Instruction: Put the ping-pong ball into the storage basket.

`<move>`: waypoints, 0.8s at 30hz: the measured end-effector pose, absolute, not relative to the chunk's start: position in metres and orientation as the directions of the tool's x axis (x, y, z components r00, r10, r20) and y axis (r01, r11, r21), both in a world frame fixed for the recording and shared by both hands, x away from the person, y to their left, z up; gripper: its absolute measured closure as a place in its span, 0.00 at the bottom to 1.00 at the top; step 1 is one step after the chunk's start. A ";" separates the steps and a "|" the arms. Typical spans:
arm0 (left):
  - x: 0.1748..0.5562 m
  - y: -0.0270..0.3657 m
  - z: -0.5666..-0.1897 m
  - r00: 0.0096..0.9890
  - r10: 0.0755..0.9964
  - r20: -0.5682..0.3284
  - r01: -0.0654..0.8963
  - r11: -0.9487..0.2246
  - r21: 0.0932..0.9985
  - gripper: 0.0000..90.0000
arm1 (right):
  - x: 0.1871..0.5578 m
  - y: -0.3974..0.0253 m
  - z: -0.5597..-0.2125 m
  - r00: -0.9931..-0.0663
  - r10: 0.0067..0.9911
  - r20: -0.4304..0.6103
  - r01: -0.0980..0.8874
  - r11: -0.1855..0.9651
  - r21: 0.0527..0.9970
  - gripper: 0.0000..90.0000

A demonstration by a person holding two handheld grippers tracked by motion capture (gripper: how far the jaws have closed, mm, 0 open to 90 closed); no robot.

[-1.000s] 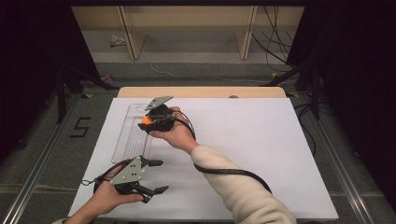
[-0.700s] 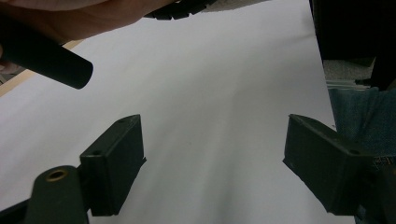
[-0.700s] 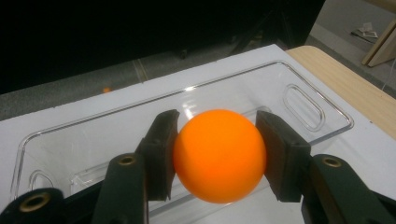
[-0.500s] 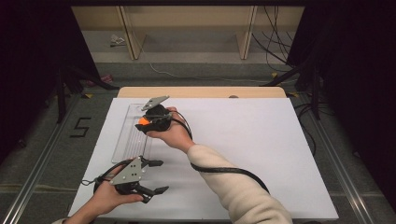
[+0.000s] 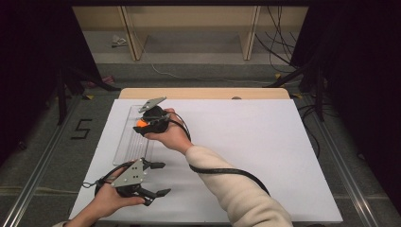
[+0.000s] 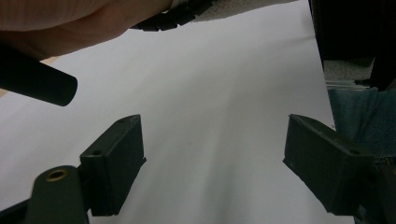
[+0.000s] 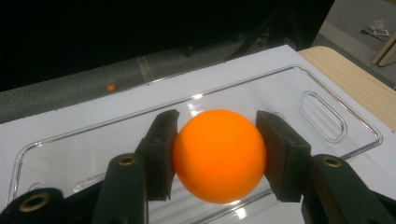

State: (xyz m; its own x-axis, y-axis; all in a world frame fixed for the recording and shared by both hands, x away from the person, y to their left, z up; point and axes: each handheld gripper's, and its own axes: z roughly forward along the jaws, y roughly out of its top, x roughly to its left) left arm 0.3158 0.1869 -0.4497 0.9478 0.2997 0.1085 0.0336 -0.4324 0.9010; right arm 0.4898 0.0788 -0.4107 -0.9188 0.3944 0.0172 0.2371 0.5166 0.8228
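Orange ball (image 7: 218, 155), smooth, round and plastic-looking, is sitting clenched between the two black jaws of the right tool (image 7: 215, 151), one pad pressing on each side of it. In the high view the right tool (image 5: 150, 120) is hovering over the clear, shallow, rectangular plastic tray (image 5: 128, 141), with the ball (image 5: 141, 123) showing as a small orange spot at its tip. The right gripper view is showing the tray (image 7: 327, 116) lying directly beneath the ball, its rounded rim and an oval handle slot catching the light; whether the ball is touching the tray floor cannot be told. The tray is lying near the left edge of the white worktop (image 5: 265, 156). The left tool (image 5: 142, 178) is resting near the front edge of the worktop, well apart from the tray, its jaws standing wide and gripping nothing. In the left gripper view the left tool (image 6: 212, 154) is framing bare white worktop (image 6: 210, 93).
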 end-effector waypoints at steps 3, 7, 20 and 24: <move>0.316 0.187 -0.450 0.948 0.300 0.109 0.034 -0.432 0.901 0.22 | 0.490 0.081 -0.411 -0.920 0.391 0.017 0.236 0.520 0.821 0.57; 0.316 0.187 -0.450 0.948 0.299 0.108 0.034 -0.432 0.901 0.22 | 0.491 0.083 -0.411 -0.922 0.388 0.016 0.234 0.524 0.819 0.57; 0.316 0.187 -0.450 0.949 0.297 0.110 0.032 -0.433 0.901 0.22 | 0.493 0.089 -0.411 -0.923 0.385 0.012 0.232 0.531 0.815 0.57; 0.316 0.187 -0.450 0.948 0.298 0.109 0.033 -0.433 0.901 0.22 | 0.494 0.091 -0.412 -0.923 0.386 0.011 0.232 0.533 0.814 0.57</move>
State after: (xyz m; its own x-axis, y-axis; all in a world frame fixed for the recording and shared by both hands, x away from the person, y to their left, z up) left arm 0.3157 0.1869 -0.4498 0.9483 0.2981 0.1087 0.0328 -0.4329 0.9008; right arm 0.4942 0.0910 -0.4117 -0.9226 0.3857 0.0109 0.2322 0.5326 0.8139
